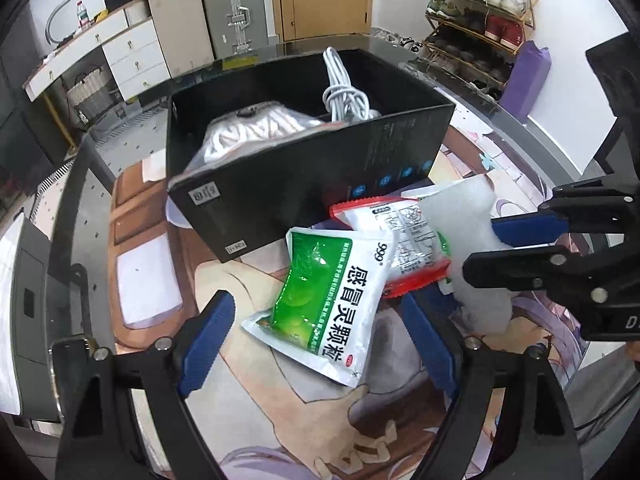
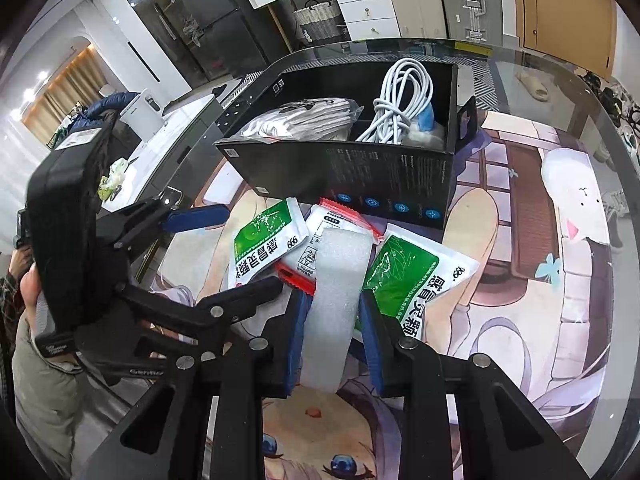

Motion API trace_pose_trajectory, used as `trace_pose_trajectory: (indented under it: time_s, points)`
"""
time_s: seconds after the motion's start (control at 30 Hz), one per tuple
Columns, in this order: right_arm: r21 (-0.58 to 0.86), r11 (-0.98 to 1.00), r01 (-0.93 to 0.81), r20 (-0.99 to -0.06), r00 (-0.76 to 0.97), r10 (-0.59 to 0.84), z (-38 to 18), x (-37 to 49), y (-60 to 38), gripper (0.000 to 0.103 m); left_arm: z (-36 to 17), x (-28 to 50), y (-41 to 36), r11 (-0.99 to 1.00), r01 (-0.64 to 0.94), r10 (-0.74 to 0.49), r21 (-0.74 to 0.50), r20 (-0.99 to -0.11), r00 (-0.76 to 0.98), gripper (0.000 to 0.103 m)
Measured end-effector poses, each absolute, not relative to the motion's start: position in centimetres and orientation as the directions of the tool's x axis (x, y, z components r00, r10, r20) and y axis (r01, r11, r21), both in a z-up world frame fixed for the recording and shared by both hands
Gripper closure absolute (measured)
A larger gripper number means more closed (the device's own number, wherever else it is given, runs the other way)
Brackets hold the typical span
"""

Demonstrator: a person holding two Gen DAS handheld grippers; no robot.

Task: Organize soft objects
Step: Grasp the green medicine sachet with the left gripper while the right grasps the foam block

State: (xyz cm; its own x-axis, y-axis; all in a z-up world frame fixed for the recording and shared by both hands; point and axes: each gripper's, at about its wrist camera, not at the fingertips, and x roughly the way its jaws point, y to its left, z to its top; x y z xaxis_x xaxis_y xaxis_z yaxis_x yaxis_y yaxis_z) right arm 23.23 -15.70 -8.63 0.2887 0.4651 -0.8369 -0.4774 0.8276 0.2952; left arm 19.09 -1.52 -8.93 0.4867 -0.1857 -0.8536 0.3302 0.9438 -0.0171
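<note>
My right gripper is shut on a white foam strip, which stands up between its blue pads. Under the foam lie a red-edged sachet and two green-and-white sachets, one to the left and one to the right. In the left wrist view, my left gripper is open low over the left green sachet, its pads apart on either side. The right gripper holds the foam at the right. Behind stands the black box with a white cable and bagged white cloth inside.
Everything sits on a printed mat over a round glass table. Suitcases, white drawers and a shoe rack stand beyond the table. A person is at the far left of the right wrist view.
</note>
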Motion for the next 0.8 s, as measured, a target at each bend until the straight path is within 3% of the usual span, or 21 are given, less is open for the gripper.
trace_pose_trajectory:
  time_s: [0.13, 0.27, 0.43, 0.8]
  points:
    - [0.295, 0.826, -0.48, -0.836, 0.289, 0.466, -8.6, 23.2, -15.5, 0.076, -9.7, 19.7, -1.4, 0.938, 0.345, -0.197, -0.027, -0.861, 0.469, 0.02]
    - [0.293, 0.824, -0.484, -0.837, 0.286, 0.466, -8.7, 23.1, -15.3, 0.076, -9.7, 20.0, -1.5, 0.935, 0.352, -0.211, -0.046, -0.869, 0.447, 0.056]
    - [0.292, 0.822, -0.489, -0.838, 0.284, 0.466, -8.8, 23.1, -15.1, 0.076, -9.0, 19.3, -1.2, 0.936, 0.345, -0.221, -0.071, -0.881, 0.419, 0.064]
    - [0.276, 0.809, -0.519, -0.831, 0.294, 0.473, -7.8, 22.4, -14.8, 0.076, -6.0, 16.0, 0.1, 0.958, 0.274, -0.215, -0.089, -0.853, 0.475, 0.068]
